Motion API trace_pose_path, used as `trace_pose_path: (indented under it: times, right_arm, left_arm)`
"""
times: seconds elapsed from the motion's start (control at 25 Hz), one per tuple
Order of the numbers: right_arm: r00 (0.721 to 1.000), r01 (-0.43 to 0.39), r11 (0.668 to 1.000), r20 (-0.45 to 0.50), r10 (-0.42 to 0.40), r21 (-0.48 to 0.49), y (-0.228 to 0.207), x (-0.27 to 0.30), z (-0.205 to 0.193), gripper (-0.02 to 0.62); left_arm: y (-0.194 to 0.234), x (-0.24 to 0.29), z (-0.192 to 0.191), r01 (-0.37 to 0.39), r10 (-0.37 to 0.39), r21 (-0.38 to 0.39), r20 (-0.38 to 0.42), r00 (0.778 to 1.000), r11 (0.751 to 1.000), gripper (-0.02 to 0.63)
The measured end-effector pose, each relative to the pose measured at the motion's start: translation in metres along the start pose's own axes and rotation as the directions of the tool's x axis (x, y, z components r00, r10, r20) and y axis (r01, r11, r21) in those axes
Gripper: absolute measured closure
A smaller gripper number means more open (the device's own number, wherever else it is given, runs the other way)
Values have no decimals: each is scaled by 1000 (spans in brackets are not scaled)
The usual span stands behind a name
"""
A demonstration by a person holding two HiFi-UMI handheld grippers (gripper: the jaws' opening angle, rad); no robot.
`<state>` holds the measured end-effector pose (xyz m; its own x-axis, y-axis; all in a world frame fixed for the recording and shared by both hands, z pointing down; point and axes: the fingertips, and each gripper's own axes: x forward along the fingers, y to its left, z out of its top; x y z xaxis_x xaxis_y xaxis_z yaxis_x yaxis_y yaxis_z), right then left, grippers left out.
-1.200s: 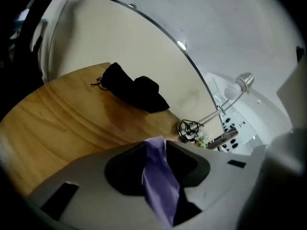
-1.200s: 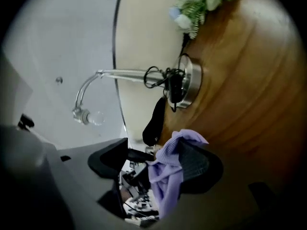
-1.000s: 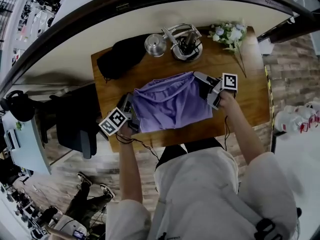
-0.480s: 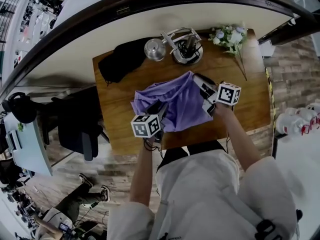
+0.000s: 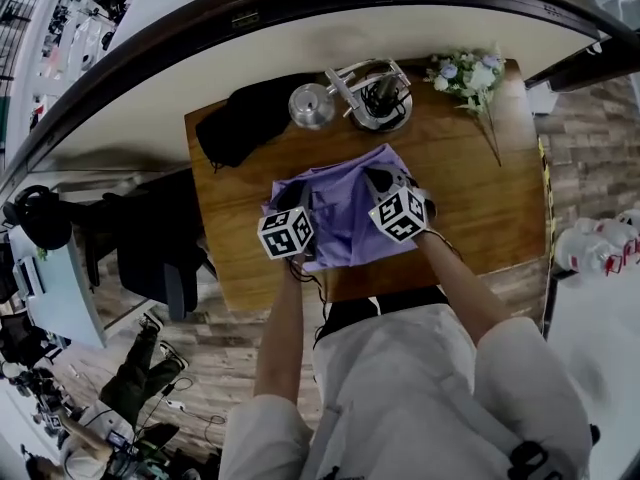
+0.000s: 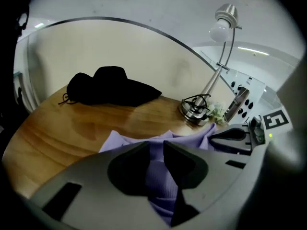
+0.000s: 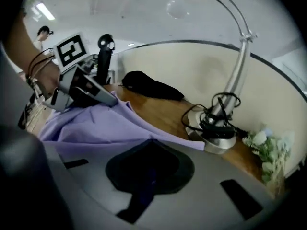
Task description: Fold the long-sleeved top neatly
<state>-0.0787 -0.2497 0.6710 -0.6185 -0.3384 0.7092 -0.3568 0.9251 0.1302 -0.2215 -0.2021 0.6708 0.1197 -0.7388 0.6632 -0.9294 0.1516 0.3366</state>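
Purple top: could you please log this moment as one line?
purple top bunched | left gripper just closed on it | right gripper likewise

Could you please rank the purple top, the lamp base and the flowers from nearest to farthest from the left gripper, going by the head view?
1. purple top: between the left gripper's jaws, which have just been closing.
2. lamp base: far side, centre.
3. flowers: far right corner.

Soft, even indoor light — strong fisheye warp, dark vignetted corners, blurred foregrounds.
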Motion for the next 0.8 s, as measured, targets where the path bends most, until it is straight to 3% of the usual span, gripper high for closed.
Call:
trace_pose_path:
  times: [0.16,0.36,0.48,0.64,0.72,0.8]
  right_arm:
    - [1000,21,975,7,-23,222,-26,6,-15,588]
    - [998,-22,937,59,2,348,-37,0,-16,588]
    - [998,-37,929,66,13,369,-43,-1,-14,588]
    - [986,50,939,131,-100,340,-51,-27,7,588]
    - [976,72,923,164,-144,379,-49,-48,11,588]
    - [971,88,884,160,-180,459,-45,-69,-2,584]
  left_arm:
    - [17,6,4,-84,83,22,39,996,996,525]
    - [26,3,8,-155,154,-2,91,984,988,541]
    - [27,3,12,-133,134,-16,97,986,991,543]
    - [16,-20,21,-83,80,12,151,985,996,543]
    - [5,-41,23,-67,60,30,196,979,997,543]
    - [-8,-59,14,-67,56,47,211,976,997,543]
